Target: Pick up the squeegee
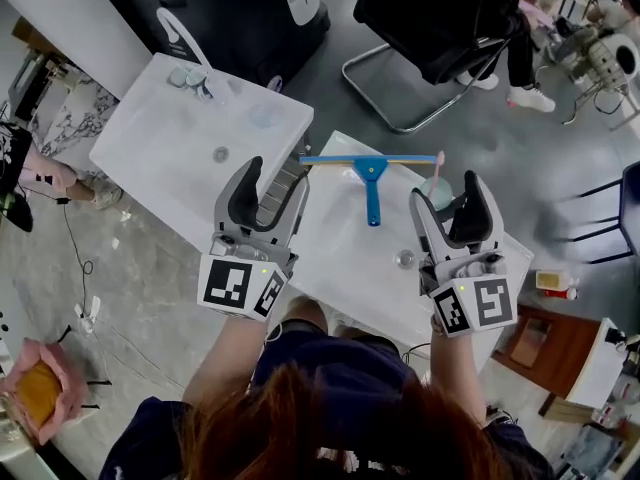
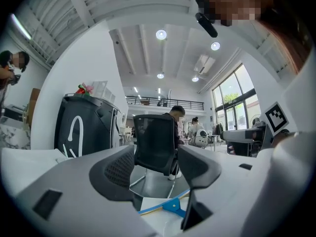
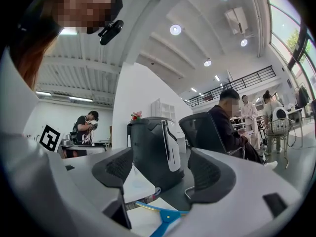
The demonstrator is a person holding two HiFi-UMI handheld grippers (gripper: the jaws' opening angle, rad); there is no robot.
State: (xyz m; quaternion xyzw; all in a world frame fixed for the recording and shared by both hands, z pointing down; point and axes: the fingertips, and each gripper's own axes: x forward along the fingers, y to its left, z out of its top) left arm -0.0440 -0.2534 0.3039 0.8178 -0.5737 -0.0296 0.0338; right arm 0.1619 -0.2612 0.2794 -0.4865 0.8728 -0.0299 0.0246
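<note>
A blue squeegee (image 1: 371, 173) lies flat on the white sink top (image 1: 340, 253), blade along the far edge, handle pointing back toward me. My left gripper (image 1: 275, 178) hovers open just left of the blade's end, nothing between its jaws. My right gripper (image 1: 448, 196) is open and empty to the right of the handle. In the left gripper view the squeegee (image 2: 170, 205) shows low between the open jaws of the left gripper (image 2: 155, 169). The right gripper view has the squeegee (image 3: 165, 216) below the spread jaws of the right gripper (image 3: 160, 169).
A second white basin (image 1: 150, 153) with a tap (image 1: 190, 78) stands at the left. A cup with a pink stick (image 1: 437, 180) sits by my right gripper. Beyond the sinks are a black office chair (image 1: 440, 18) and a black machine (image 1: 240, 8). A wooden stool (image 1: 545, 343) stands at the right.
</note>
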